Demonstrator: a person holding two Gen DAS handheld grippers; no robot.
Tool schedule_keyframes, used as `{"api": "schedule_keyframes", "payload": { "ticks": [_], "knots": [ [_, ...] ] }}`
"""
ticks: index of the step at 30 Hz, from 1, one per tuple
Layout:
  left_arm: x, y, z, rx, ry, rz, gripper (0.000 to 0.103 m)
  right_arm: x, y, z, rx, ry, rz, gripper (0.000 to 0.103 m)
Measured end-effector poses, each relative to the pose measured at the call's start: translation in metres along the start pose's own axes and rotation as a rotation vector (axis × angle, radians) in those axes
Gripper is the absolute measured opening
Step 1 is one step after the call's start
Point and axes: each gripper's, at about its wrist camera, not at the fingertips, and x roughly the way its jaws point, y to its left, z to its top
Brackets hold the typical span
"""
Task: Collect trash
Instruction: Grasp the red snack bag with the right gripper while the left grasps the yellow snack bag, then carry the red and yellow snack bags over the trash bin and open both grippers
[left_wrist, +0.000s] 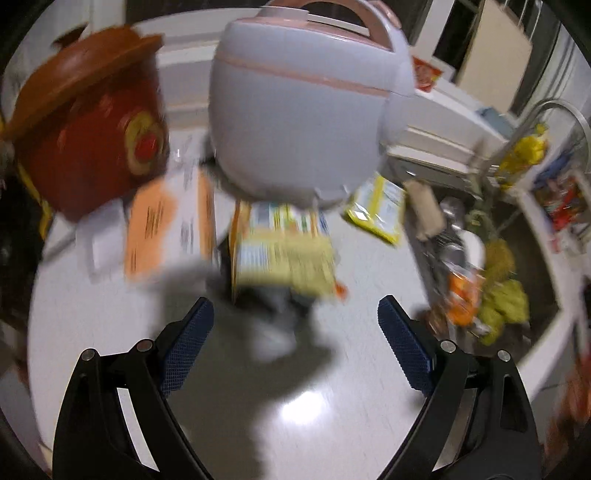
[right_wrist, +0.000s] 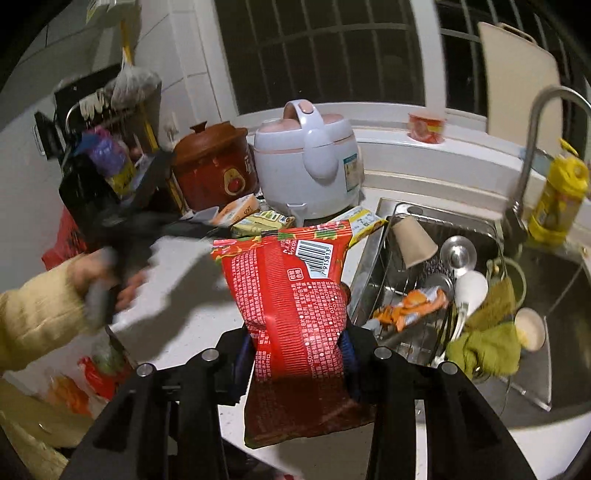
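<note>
My right gripper (right_wrist: 295, 347) is shut on a red snack bag (right_wrist: 291, 291), which is lifted above the white counter (right_wrist: 192, 332) and stands upright between the pads. My left gripper (left_wrist: 295, 310) is open and empty above the counter (left_wrist: 92, 325), in a blurred view. Just beyond its fingertips lie a yellow-green packet (left_wrist: 284, 258), an orange-and-white carton (left_wrist: 166, 229) and a yellow packet (left_wrist: 376, 206). An orange wrapper (right_wrist: 410, 306) lies in the sink rack. In the right wrist view a hand in a yellow sleeve (right_wrist: 37, 314) holds the blurred left gripper (right_wrist: 199, 230).
A pale rice cooker (right_wrist: 303, 166) and a red clay pot (right_wrist: 214, 170) stand at the back of the counter. The sink (right_wrist: 554, 295) on the right holds a paper cup (right_wrist: 413, 240), utensils and a green cloth (right_wrist: 487, 343). A faucet (right_wrist: 535, 122) and a yellow bottle (right_wrist: 557, 199) stand behind it.
</note>
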Motion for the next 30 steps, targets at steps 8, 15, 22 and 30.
{"api": "schedule_keyframes", "payload": {
  "ticks": [8,15,22,30],
  "knots": [
    [0.070,-0.015,0.036,0.059,0.119,0.171,0.089,0.007,-0.003,-0.017,0.088,-0.029,0.070,0.040],
    [0.093,-0.020,0.044,0.015,0.170,0.109,0.092,0.022,0.001,-0.023,0.124,-0.014,0.119,0.040],
    [0.087,-0.025,0.036,0.043,0.109,0.060,0.071,0.030,0.008,-0.023,0.137,-0.016,0.138,0.040],
    [0.011,-0.008,0.014,-0.001,-0.027,-0.071,0.054,0.033,0.016,-0.016,0.138,-0.034,0.153,0.040]
  ]
}}
